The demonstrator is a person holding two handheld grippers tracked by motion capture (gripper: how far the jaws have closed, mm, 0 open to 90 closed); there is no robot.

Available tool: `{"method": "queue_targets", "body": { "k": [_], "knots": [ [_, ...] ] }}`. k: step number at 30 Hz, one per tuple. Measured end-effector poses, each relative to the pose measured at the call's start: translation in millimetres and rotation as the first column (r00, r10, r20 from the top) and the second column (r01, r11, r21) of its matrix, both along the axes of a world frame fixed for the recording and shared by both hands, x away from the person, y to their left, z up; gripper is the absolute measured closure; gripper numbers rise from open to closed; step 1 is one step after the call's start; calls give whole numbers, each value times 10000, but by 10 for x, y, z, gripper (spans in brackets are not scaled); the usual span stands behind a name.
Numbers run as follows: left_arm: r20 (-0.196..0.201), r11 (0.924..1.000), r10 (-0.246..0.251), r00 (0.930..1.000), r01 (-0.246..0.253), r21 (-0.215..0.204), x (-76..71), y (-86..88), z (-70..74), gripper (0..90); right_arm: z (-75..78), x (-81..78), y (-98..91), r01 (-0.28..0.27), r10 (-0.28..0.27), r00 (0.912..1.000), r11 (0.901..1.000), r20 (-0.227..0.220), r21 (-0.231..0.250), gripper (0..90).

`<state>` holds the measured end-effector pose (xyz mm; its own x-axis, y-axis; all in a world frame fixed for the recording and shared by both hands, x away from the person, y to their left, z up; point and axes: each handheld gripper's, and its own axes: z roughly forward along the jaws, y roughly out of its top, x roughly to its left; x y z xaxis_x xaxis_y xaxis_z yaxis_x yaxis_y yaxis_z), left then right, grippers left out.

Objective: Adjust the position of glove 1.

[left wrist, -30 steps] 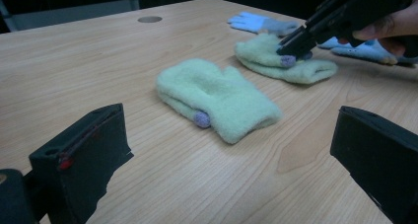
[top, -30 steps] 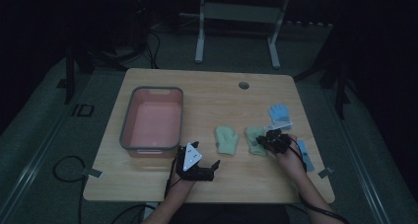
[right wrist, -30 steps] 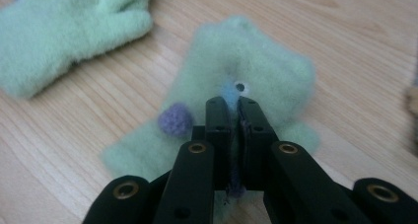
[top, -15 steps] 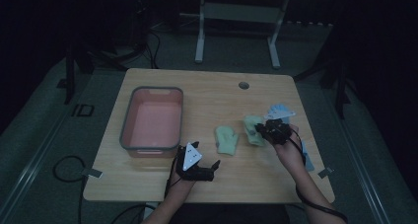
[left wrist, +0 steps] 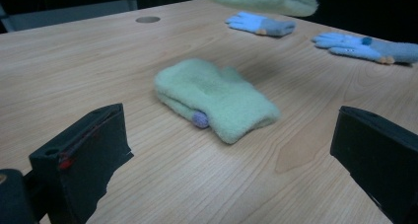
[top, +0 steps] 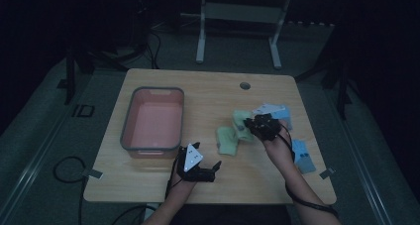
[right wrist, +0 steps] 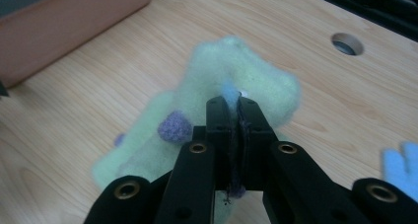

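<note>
Clamped tight, the right gripper pinches a pale green mitten lifted off the wooden table, its long axis running toward the pink bin; motion blur hides which end is pinched. Wide open, the left gripper holds nothing and faces a second green mitten lying flat.

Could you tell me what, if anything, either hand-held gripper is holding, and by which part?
The right hand-held gripper pinches a green mitten by a small fold of its fabric. The left hand-held gripper holds nothing.
</note>
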<state>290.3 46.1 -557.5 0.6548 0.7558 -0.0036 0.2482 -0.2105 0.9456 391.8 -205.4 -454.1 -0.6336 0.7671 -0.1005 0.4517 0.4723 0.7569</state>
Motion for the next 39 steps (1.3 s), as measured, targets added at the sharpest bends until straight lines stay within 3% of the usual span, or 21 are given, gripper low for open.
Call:
{"method": "queue_targets", "body": {
  "k": [8,13,25,33,39],
  "knots": [
    [5,10000,-18,10000,18,11,-2,0,1,10,-95,-24,326,-218,221,9996,9996,-193,171,856],
    [17,10000,-28,10000,28,18,-3,-2,0,10,-191,-30,409,-247,253,9987,9996,-441,143,856],
    [36,9999,-103,9999,103,109,-3,-11,0,10,-430,-93,462,-181,170,9958,9998,-895,-121,855],
    [55,9995,-184,9998,183,273,-7,-29,1,10,-630,-40,481,-143,94,9929,9991,-1186,-404,843],
    [-212,9982,-461,9987,469,383,8,-43,5,11,-676,-21,440,-201,173,9902,9996,-1382,-186,811]
  ]
}}
